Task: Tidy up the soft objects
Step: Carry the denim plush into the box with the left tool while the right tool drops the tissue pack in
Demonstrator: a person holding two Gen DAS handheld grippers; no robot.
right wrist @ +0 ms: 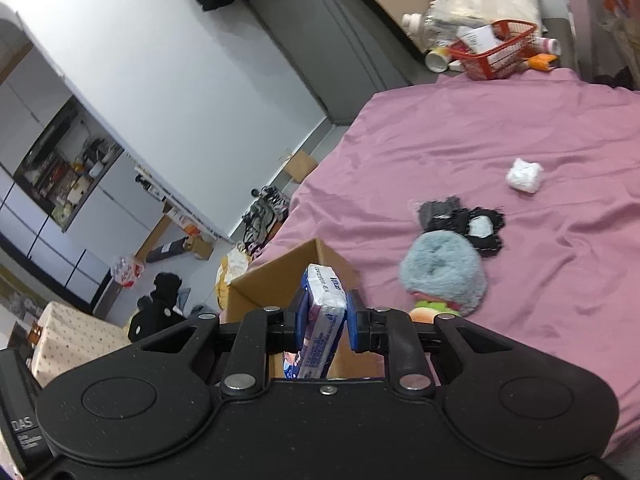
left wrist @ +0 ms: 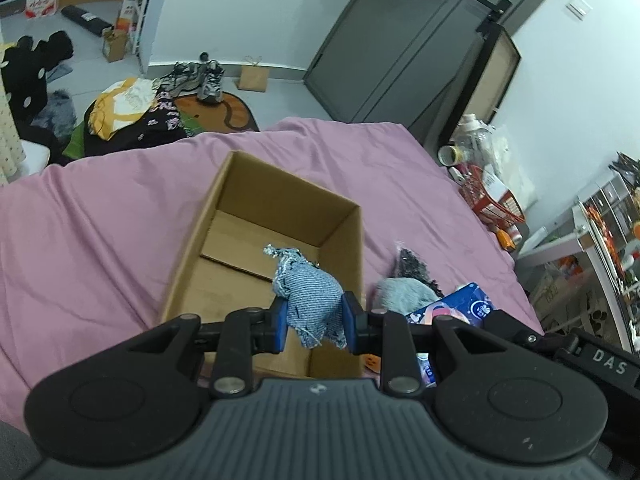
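An open cardboard box (left wrist: pixel 240 216) sits on the pink bedsheet (left wrist: pixel 92 216). My left gripper (left wrist: pixel 314 316) is shut on a blue knitted cloth (left wrist: pixel 308 292), held over the box's near right part. My right gripper (right wrist: pixel 322 316) is shut on a blue and white tissue pack (right wrist: pixel 322 304), just above the box (right wrist: pixel 276 276) corner. That pack (left wrist: pixel 460 306) also shows at the right of the left wrist view. On the sheet lie a grey fluffy plush (right wrist: pixel 444 272), a black and grey fabric piece (right wrist: pixel 464 220) and a white wad (right wrist: pixel 524 176).
A red basket (right wrist: pixel 496 50) with bottles and clutter stands past the bed's far edge. Clothes (left wrist: pixel 132 116), shoes (left wrist: pixel 204 78) and small boxes lie on the floor beyond the bed. A grey door (left wrist: pixel 400 40) and white walls stand behind.
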